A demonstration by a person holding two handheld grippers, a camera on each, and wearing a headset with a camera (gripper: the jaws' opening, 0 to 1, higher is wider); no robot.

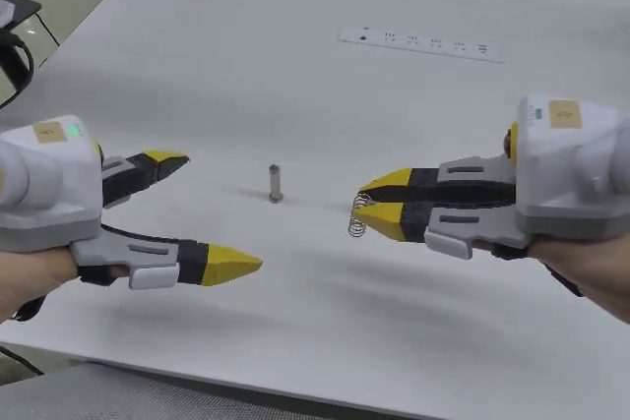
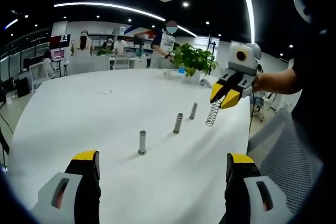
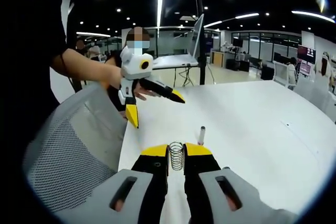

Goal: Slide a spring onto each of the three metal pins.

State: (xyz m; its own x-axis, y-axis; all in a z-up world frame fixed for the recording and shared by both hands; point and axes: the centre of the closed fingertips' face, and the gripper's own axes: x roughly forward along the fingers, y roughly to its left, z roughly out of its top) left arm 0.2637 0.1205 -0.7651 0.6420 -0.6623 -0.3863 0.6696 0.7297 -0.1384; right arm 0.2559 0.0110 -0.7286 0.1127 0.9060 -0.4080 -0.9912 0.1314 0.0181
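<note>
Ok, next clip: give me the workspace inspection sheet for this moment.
Surface: white table.
Job's things: bare pin nearest; middle pin and far pin look already sprung; spring held above the table.
Clutter: power strip at the far side.
Grippers: left gripper open, holding nothing; right gripper shut on the spring.
Cables: nothing seen.
Surroundings: open office, people, plant, mesh chair.
</note>
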